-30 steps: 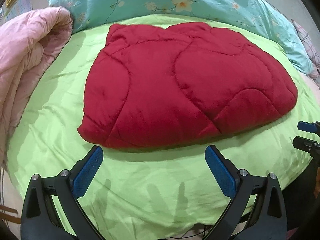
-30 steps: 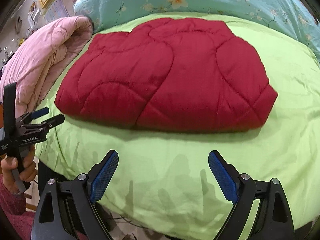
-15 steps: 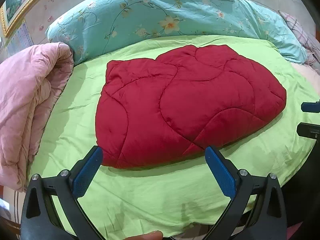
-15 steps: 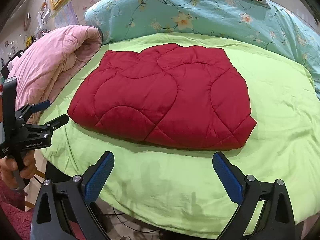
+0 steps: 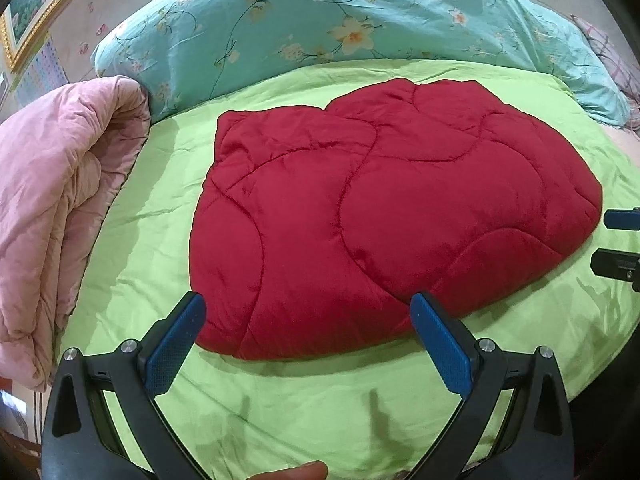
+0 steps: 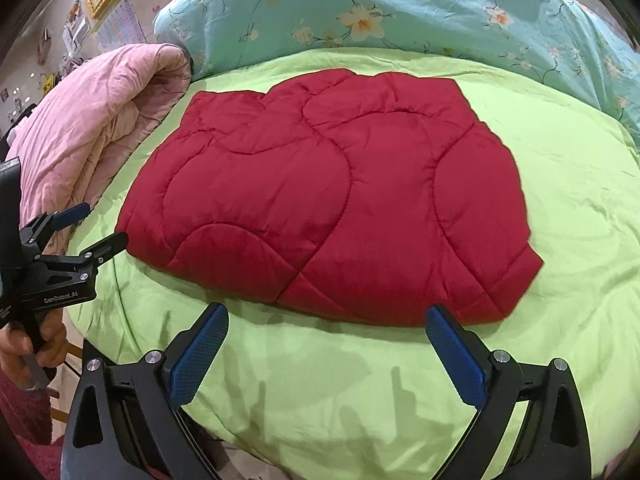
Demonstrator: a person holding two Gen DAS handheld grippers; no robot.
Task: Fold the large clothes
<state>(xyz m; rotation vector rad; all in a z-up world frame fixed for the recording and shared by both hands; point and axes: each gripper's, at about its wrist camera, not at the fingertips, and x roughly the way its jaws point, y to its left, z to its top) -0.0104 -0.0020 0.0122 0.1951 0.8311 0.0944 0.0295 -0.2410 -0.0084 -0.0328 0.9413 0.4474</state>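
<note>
A folded red quilted garment (image 5: 380, 216) lies flat on the green bedsheet (image 5: 280, 396); it also shows in the right wrist view (image 6: 332, 208). My left gripper (image 5: 306, 344) is open and empty, held above the sheet just before the garment's near edge. My right gripper (image 6: 326, 348) is open and empty, also just before the near edge. The left gripper shows at the left of the right wrist view (image 6: 96, 226), open, beside the garment's left corner. The right gripper's tips show at the right edge of the left wrist view (image 5: 618, 240).
A folded pink quilt (image 5: 52, 200) lies along the bed's left side. A teal floral duvet (image 5: 360, 28) is heaped at the head of the bed. The bed's near edge (image 6: 320, 456) drops off just below the grippers.
Both grippers have drawn back and risen, so the garment looks smaller and farther. Both stayed open. The garment has not moved.
</note>
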